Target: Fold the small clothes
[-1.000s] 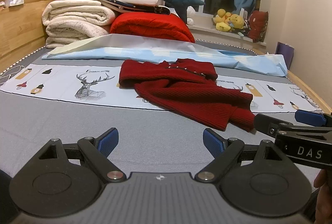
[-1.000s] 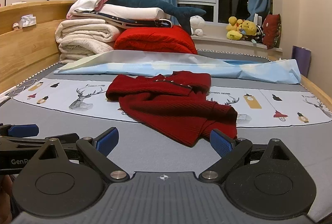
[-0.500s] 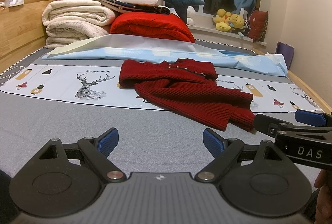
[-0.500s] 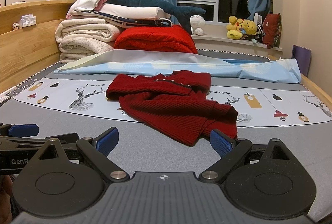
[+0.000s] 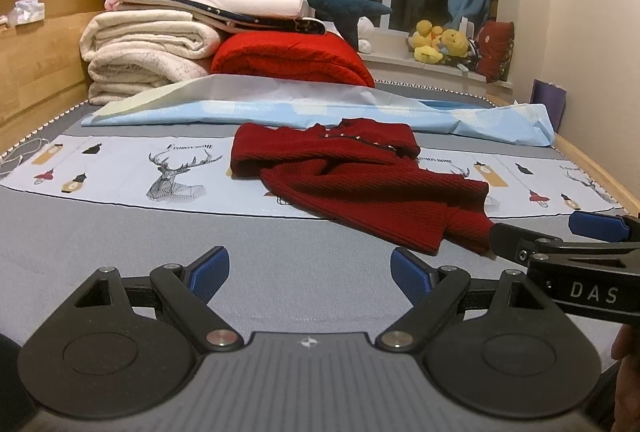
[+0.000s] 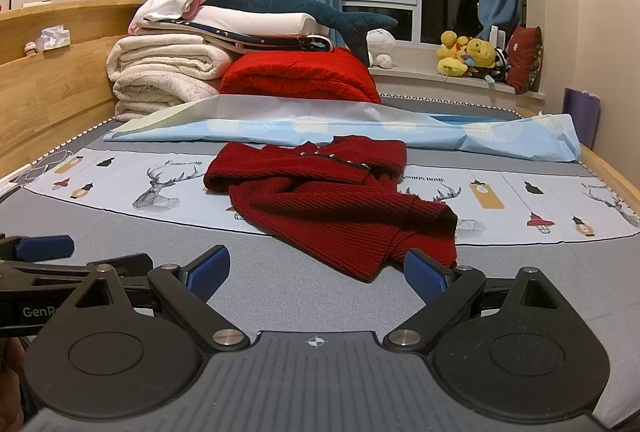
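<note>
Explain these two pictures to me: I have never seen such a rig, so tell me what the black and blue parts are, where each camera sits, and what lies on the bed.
No robot here: a person holds a hand-held two-finger tool in each hand. Each picture comes from a fisheye camera on one tool, looking along its blue-padded fingers. One view shows the left tool, the other the right tool. Both are open and hold nothing. Each tool also shows at the edge of the other's view. Ahead, a crumpled dark red sweater lies on a printed cloth spread over the grey bed. Behind it are folded blankets and a plush shark.
</note>
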Demonstrator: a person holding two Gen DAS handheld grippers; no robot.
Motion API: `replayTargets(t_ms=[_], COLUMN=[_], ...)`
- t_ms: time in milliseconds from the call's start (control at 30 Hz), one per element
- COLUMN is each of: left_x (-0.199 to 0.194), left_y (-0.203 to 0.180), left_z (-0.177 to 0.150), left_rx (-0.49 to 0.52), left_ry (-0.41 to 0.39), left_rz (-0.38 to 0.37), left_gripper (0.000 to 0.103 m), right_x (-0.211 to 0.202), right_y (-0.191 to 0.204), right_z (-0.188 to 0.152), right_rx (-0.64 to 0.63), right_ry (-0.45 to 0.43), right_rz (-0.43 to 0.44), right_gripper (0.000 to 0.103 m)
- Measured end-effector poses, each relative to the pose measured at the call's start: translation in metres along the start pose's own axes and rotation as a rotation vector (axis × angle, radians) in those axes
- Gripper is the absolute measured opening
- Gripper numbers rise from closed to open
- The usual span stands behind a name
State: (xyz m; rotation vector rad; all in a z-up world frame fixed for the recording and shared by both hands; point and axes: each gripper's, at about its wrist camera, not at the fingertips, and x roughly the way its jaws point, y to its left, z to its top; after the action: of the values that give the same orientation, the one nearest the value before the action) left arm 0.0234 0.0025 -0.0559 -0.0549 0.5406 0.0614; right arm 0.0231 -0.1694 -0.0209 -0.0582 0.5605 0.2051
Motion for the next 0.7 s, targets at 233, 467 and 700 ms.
replayTargets(t_ms=[233,467,700], left_x=[0.001,0.003,0.035], left_y=[-0.003,-0.004,-0.005], left_z=[-0.001,-0.006,0.001], left_rx=[0.005,0.045,0.088], left_ry=[0.008,0.002,0.091], left_rz=[0.0,-0.012,-0.033], left_gripper=[0.091,0.073,0.022], right_x=[0.002,0.002,0.007], right_y=[0.001,-0.002,-0.015], right_z=[0.0,0.001,0.009], right_rx=[0.005,0.018,0.065], right_ry=[0.012,0.029,0.037], right_rz=[-0.004,-0.004,0.0], right_gripper=[0.094,0.094,0.094])
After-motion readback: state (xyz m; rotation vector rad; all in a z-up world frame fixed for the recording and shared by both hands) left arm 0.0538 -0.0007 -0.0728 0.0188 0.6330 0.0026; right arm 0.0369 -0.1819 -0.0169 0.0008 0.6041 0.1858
